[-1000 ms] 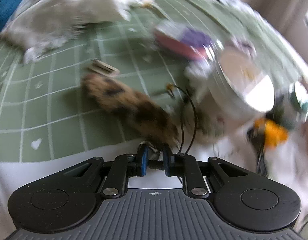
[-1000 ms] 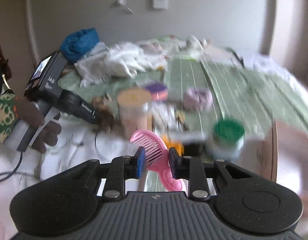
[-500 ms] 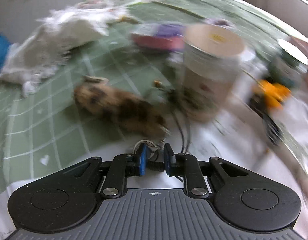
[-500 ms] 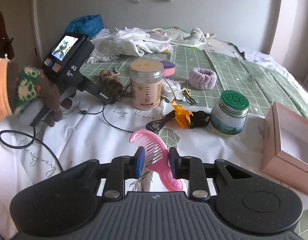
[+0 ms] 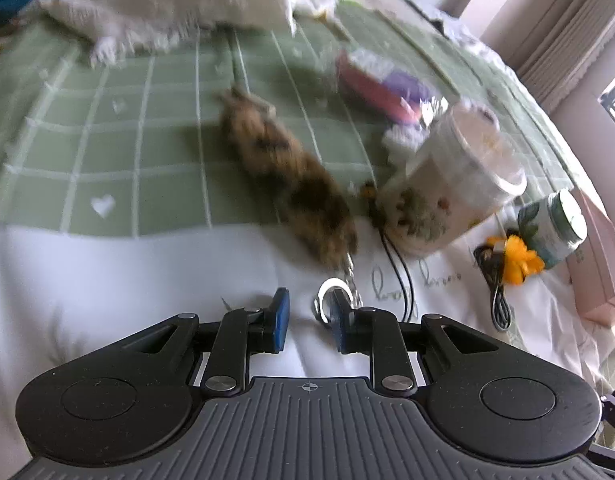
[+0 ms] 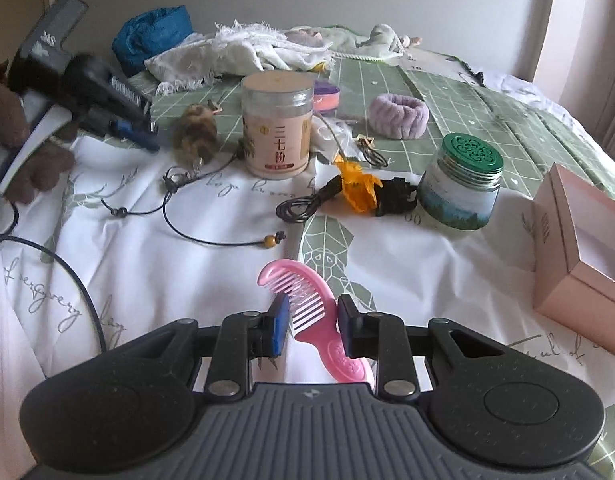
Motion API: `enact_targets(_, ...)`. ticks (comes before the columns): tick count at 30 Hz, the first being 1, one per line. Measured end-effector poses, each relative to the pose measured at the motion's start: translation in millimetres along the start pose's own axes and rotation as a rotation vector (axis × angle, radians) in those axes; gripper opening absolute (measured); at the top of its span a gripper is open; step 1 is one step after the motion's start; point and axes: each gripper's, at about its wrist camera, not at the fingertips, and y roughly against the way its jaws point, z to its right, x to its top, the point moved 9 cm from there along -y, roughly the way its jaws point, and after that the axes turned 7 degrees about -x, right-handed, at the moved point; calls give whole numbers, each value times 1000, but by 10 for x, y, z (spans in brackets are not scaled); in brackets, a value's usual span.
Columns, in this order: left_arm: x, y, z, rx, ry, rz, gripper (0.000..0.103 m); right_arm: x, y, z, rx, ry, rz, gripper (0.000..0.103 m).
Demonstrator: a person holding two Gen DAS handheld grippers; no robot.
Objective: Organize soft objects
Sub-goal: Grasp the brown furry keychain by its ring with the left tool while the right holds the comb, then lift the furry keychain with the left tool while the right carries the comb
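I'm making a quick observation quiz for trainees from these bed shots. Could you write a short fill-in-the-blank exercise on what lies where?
1. The comb between the fingers of the right gripper is coloured ____.
2. The glass jar next to the orange flower has a ____ lid.
3. The furry leopard-print keychain lies in front of the left gripper, just left of the ____ jar with the beige lid.
4. The open box at the right is ____.

Missing words: pink; green; tall; pink
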Motion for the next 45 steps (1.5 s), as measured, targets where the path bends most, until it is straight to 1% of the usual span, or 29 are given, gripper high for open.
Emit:
enact_targets(2,-6,-45,57,-8,-19,-1,24,-4,4,3,2,2,0,26)
enact_targets(4,-43,-88,139,-11,-73,-14,25,-10,-4,-8,2,5,-3,26)
enact_targets(6,-107,-156,257,-9,-159,-37,26,-17,-16,-21,4,10,-11,26)
enact_targets(7,-138,-173,311,1,-208,-47,28,-22,-20,-26,4,13,-13,26)
enact_targets(8,-154,-191,361,16,-255,-53,30,-25,-23,-32,4,16,-14,26)
enact_targets(9,-181,-208,408,39,-301,-55,30,-28,-21,-37,4,19,-14,26)
enact_targets(11,-212,-210,438,70,-329,-45,30,-30,-12,-46,2,23,-13,26)
enact_targets(13,-236,-210,447,88,-332,-18,30,-24,-11,-49,-1,25,-12,26)
enact_targets(14,-231,-206,455,101,-341,-9,26,-18,-17,-45,-2,25,-12,26)
enact_targets(16,-207,-197,501,118,-359,5,23,-9,-7,-46,-11,29,-9,26)
enact_targets(17,-203,-188,527,118,-373,14,16,1,5,-40,-16,30,-5,26)
enact_targets(18,-198,-172,569,112,-402,30,15,15,28,-33,-23,32,1,26)
enact_targets(19,-178,-161,601,113,-429,45,10,40,59,-22,-28,30,10,26)
enact_targets(21,-149,-105,690,109,-479,91,8,105,134,11,-39,17,30,26)
enact_targets(23,-114,-20,787,77,-502,140,7,162,199,47,-48,-5,46,26)
enact_targets(25,-78,56,859,57,-514,180,7,201,261,79,-47,-32,52,26)
enact_targets(28,-50,104,845,65,-497,201,6,233,342,111,-63,-42,62,26)
enact_targets(30,9,186,794,68,-453,234,6,251,394,137,-70,-56,66,26)
enact_targets(33,163,418,681,33,-333,328,6,268,475,166,-78,-75,74,26)
enact_targets(34,186,462,638,26,-303,333,7,265,496,169,-81,-78,77,26)
enact_targets(35,180,461,600,21,-278,319,8,256,503,171,-82,-80,76,26)
enact_targets(37,129,335,565,-21,-244,229,10,219,489,163,-81,-81,68,26)
enact_targets(38,93,253,575,-28,-251,175,11,200,470,149,-80,-80,61,26)
enact_targets(39,56,195,608,-29,-277,147,11,177,447,137,-79,-78,54,26)
enact_targets(40,17,155,675,-20,-338,145,12,152,424,123,-77,-74,46,26)
enact_targets(41,-9,137,726,3,-398,150,15,128,409,108,-75,-69,41,26)
enact_targets(43,-73,99,829,62,-524,165,15,82,379,72,-73,-52,35,26)
enact_targets(45,-119,37,851,81,-568,154,15,52,357,52,-71,-41,34,26)
